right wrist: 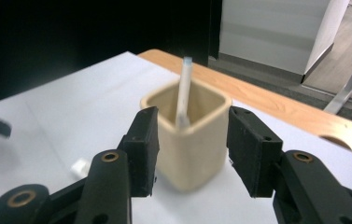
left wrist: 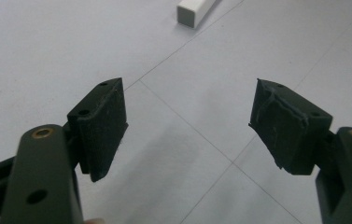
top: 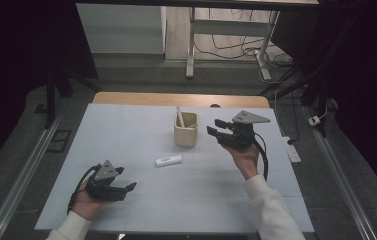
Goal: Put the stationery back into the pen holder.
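Note:
A beige square cup (top: pixel 186 134) stands at the back middle of the white mat (top: pixel 126 130) with a white stick (top: pixel 180 116) leaning inside it. My right gripper (top: pixel 213 126) hovers just right of the cup, open, its jaws pointing at it. In the right gripper view the cup (right wrist: pixel 190 154) and the stick (right wrist: pixel 184 88) lie just beyond the right gripper (right wrist: pixel 192 114), untouched. A small white bar (top: pixel 168 160) lies flat in front of the cup. My left gripper (top: pixel 126 179) rests low at the front left, open with nothing in it; the left gripper (left wrist: pixel 187 88) faces the bar's end (left wrist: pixel 194 10).
The mat covers a wooden table whose bare edge (top: pixel 176 98) shows at the back, with a round hole near its right end. Behind it stand a desk's metal legs (top: pixel 191 55) and loose cables on the floor. A power strip (top: pixel 293 152) lies off the table's right side.

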A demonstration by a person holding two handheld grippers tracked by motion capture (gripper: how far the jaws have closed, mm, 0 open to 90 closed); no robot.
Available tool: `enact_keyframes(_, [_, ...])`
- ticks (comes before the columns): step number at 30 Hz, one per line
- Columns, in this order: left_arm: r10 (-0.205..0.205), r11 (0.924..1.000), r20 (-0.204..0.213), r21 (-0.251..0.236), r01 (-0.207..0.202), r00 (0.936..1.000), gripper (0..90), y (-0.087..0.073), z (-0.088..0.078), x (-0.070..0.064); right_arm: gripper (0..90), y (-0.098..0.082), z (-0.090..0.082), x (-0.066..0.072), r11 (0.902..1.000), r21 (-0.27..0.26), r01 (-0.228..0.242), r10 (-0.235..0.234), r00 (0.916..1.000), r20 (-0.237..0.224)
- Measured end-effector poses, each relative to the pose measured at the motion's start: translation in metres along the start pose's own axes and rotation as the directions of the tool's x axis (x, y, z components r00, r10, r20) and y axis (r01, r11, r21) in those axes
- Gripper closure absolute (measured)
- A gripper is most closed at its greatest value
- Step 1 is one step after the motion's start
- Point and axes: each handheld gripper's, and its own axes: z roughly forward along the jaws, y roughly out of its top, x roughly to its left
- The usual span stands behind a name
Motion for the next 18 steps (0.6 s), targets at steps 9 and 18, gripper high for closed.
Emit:
enact_keyframes(9, [0.002,1.0000,-0.003,0.003,-0.002,1.0000,26.5,0.001,0.001,-0.001,52.8,-0.037,-0.044,0.004,0.9990,0.045,0.001,-0.001,1.0000,0.007])
enact_keyframes(18, [0.009,0.9999,-0.005,0.010,-0.009,0.9999,26.5,0.002,0.002,-0.002,52.6,-0.076,-0.067,0.007,0.9946,0.102,-0.017,0.015,0.9997,0.016])
